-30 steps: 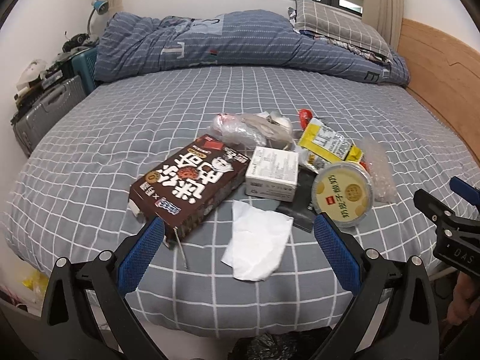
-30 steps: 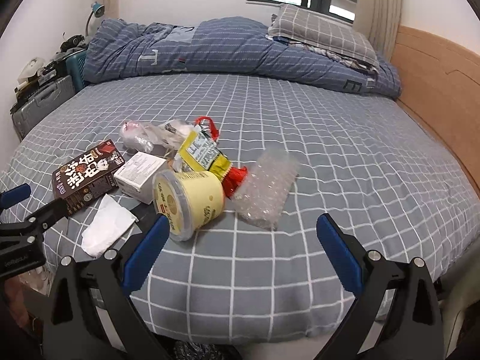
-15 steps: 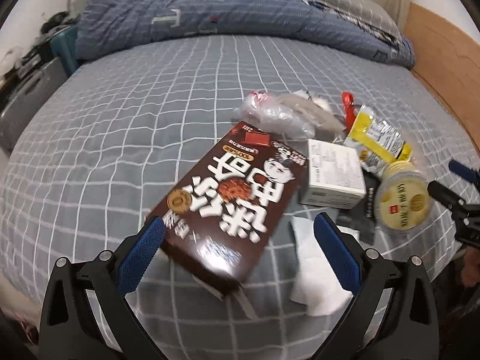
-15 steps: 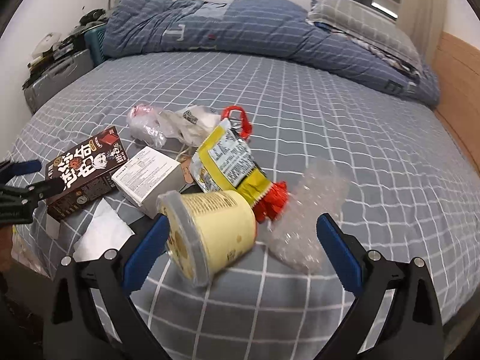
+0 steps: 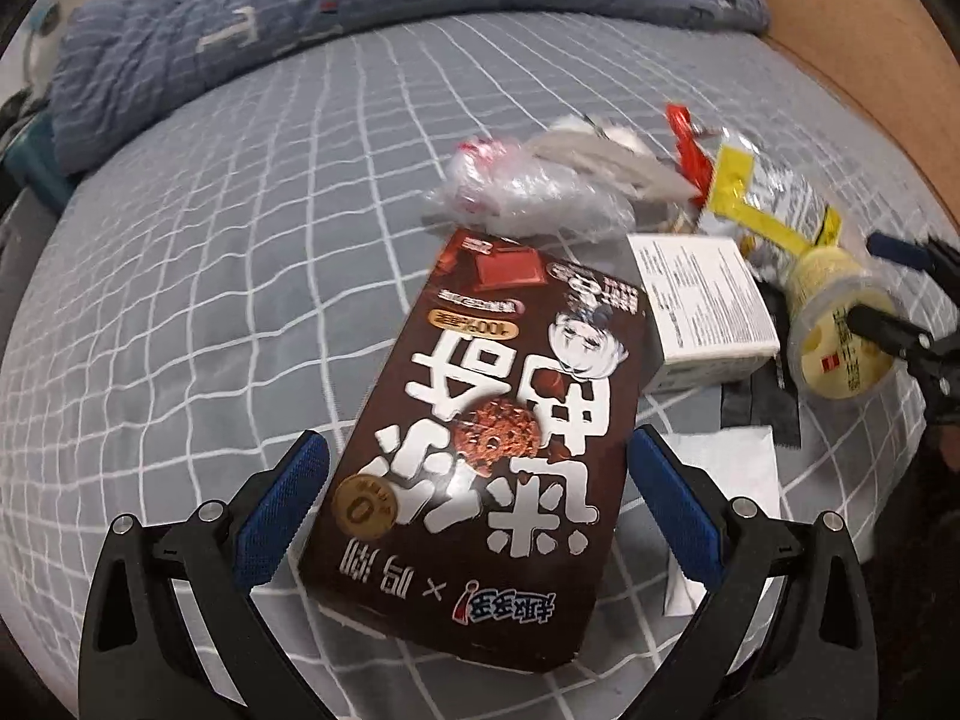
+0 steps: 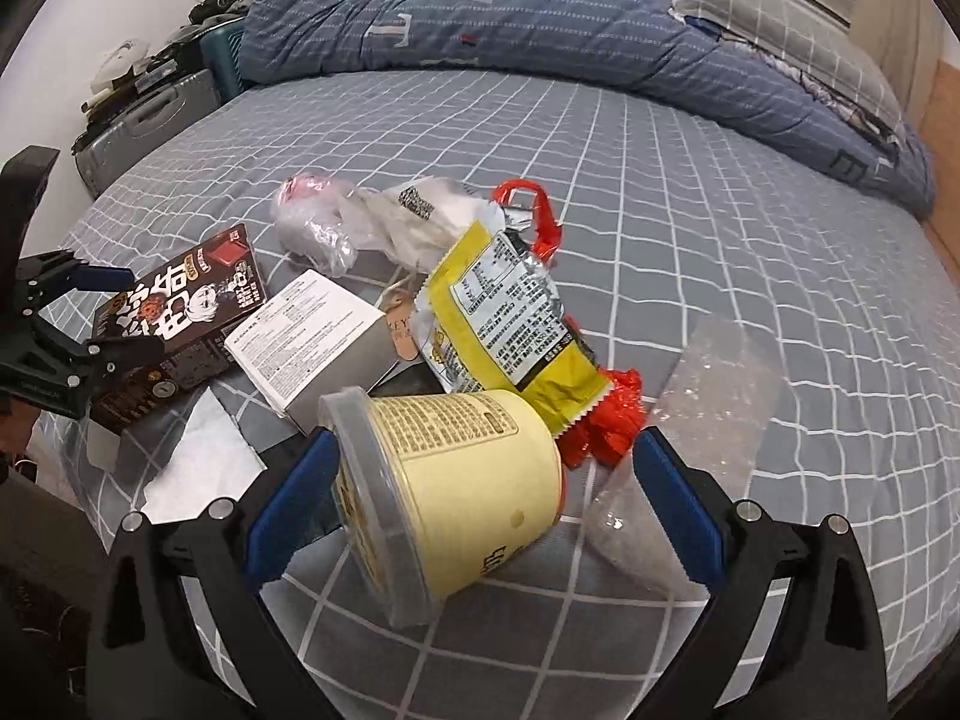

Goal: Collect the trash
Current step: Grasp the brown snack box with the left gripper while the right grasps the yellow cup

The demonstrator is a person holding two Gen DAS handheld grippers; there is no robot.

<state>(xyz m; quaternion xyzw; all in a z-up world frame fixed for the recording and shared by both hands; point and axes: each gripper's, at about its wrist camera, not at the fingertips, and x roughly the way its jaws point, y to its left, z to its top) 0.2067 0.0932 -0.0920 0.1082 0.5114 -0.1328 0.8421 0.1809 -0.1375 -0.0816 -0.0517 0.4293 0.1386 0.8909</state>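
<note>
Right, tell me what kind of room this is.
Most likely a bedroom in a home. The trash lies on a bed with a grey checked sheet, a rumpled blue duvet and a checked pillow sit at its far end, and a grey suitcase stands beside it.

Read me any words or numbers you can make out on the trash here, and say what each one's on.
"100%": orange oval on the brown box, seen upside down.
"0": gold coin on the same box.
"KEY": tan tag, partly hidden.
Large white Chinese characters on the box: not transcribed.
White box, yellow packet, tub: print too small to read.
</note>
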